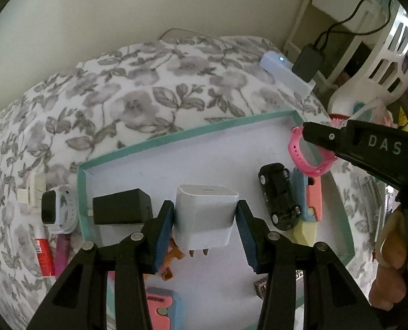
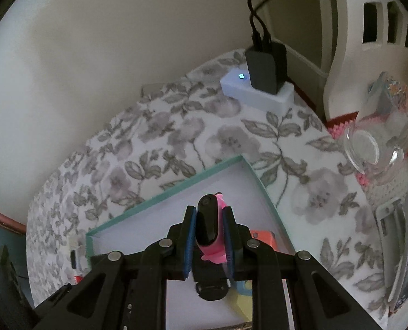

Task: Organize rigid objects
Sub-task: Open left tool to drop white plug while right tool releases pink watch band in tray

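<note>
Clamped between my left gripper's (image 1: 205,217) pads, the white charger (image 1: 204,214) hangs prongs-back over the tray (image 1: 149,144), ready to sit beside the black adapter (image 1: 121,210). My right gripper (image 2: 209,229) pinches the pink watch (image 2: 211,231) above the tray's far corner.

The flowered bed cover (image 1: 138,88) carries a teal-rimmed tray (image 1: 176,137); a white power strip (image 1: 286,74) lies far right; a watch (image 1: 57,206) lies left.

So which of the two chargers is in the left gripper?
The white charger, clamped between the left gripper's blue pads. The black charger lies loose beside it in the teal tray.
</note>
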Motion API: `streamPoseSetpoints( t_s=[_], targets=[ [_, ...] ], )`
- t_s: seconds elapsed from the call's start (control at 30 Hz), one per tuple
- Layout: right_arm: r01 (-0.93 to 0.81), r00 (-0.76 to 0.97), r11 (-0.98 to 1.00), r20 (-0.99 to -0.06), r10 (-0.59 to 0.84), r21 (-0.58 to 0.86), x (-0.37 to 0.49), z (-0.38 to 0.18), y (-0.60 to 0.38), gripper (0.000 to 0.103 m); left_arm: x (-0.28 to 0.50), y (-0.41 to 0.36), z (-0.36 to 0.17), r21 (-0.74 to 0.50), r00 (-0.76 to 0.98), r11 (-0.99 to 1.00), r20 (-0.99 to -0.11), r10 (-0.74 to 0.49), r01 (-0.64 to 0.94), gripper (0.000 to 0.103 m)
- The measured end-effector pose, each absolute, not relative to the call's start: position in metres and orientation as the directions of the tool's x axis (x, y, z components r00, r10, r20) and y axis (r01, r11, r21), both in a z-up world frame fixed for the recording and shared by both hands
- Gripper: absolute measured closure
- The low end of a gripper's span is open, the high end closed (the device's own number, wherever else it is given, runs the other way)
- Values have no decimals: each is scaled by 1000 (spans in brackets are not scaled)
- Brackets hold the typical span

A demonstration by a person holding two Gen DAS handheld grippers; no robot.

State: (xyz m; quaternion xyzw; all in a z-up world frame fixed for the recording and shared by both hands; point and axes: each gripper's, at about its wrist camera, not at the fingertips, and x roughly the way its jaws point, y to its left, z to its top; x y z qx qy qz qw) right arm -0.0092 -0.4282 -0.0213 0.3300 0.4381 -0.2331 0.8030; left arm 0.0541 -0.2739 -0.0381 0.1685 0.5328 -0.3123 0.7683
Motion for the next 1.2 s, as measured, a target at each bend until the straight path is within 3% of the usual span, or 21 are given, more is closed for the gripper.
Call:
streamPoseSetpoints(
  t_s=[0.53, 0.93, 1.1, 1.2],
  targets=[
    [661, 479, 687, -875, -76, 302, -3, -27, -426, 82, 56, -278, -59, -69, 197, 751, -945, -259, 656, 55],
    [665, 461, 695, -882, -96, 272, -4, -24, -425, 81, 60, -276, -40, -82, 215, 756, -934, -286, 649, 55],
    [665, 468, 698, -877, -109, 267, -5, -18, -426, 64, 65, -271, -31, -87, 225, 770, -930, -291, 633, 54],
    [665, 471, 699, -874, -121, 262, -6, -13, -426, 64, 70, -266, -25, -84, 245, 785, -925, -290, 613, 54]
  ],
)
